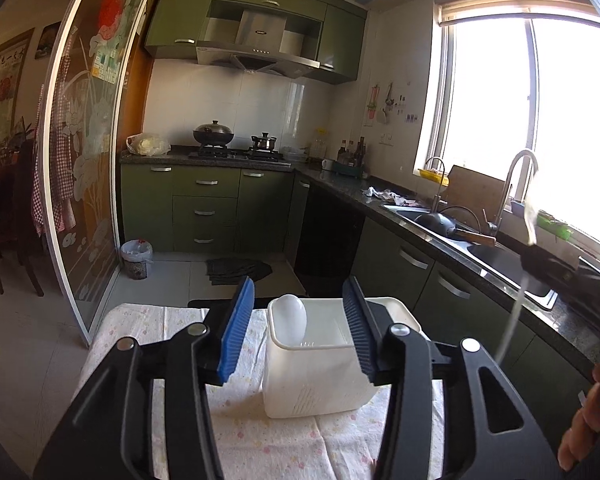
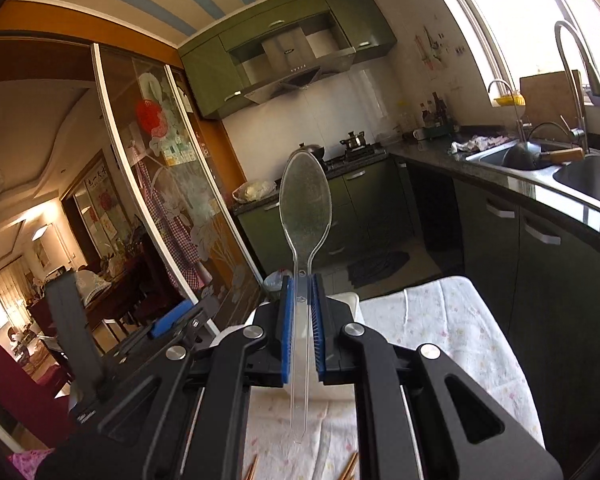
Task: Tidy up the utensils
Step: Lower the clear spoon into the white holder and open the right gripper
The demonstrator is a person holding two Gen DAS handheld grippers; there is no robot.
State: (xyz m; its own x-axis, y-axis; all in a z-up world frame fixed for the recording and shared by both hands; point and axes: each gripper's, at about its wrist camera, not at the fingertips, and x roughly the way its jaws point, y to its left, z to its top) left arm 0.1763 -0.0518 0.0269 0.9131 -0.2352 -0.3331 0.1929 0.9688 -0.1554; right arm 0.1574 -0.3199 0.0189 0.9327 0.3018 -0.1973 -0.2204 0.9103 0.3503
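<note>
A white plastic utensil holder stands on the cloth-covered table, with a white spoon upright in its left corner. My left gripper is open and empty, its blue pads to either side of the holder's near rim. My right gripper is shut on a clear plastic spoon, held upright by the handle, bowl up. That spoon and the right gripper show at the right edge of the left wrist view, above the holder's level. The holder is mostly hidden behind my right gripper.
Wooden chopstick tips lie on the cloth near the front edge. A counter with a sink and faucet runs along the right. A stove with pots is at the back. A glass sliding door stands on the left.
</note>
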